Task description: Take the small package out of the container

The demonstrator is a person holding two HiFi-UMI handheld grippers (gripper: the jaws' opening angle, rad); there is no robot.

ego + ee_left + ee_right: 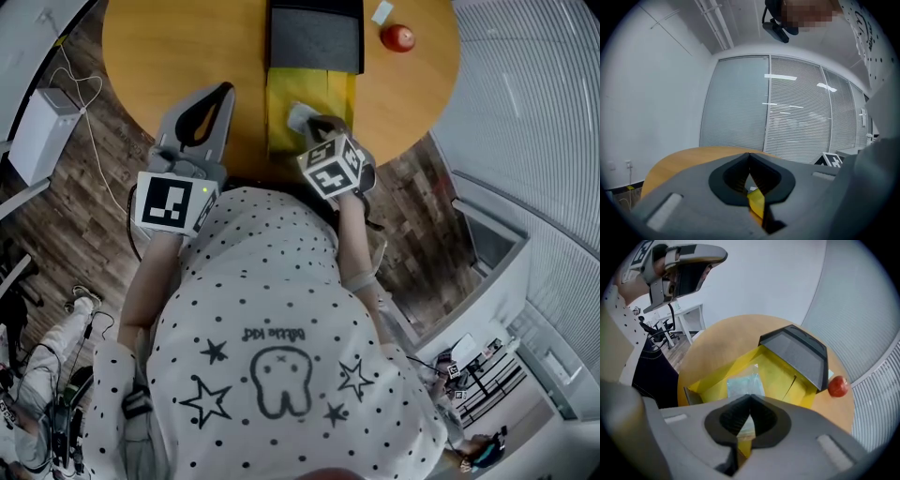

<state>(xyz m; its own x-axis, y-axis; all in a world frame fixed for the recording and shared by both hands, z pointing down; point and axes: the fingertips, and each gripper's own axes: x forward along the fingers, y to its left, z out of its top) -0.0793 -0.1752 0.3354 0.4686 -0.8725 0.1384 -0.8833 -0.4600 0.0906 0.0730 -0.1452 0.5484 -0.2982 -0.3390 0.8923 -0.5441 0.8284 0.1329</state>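
Note:
A yellow container (338, 94) lies open on the round wooden table (169, 47), its dark grey lid (314, 37) folded back at the far end. My right gripper (312, 125) points steeply down over the near end and is shut on the small pale package (298, 116). In the right gripper view the package (744, 384) runs from the yellow floor (780, 376) up between the closed jaws (750, 398). My left gripper (225, 89) hovers left of the container, nearly level, shut and empty. A strip of yellow (757, 201) shows through its jaws (750, 155).
A red ball-like object (397, 37) and a small white item (382, 12) lie on the table to the right of the lid. A white box (42, 131) and cables sit on the wooden floor at the left. Slatted blinds lie beyond the table.

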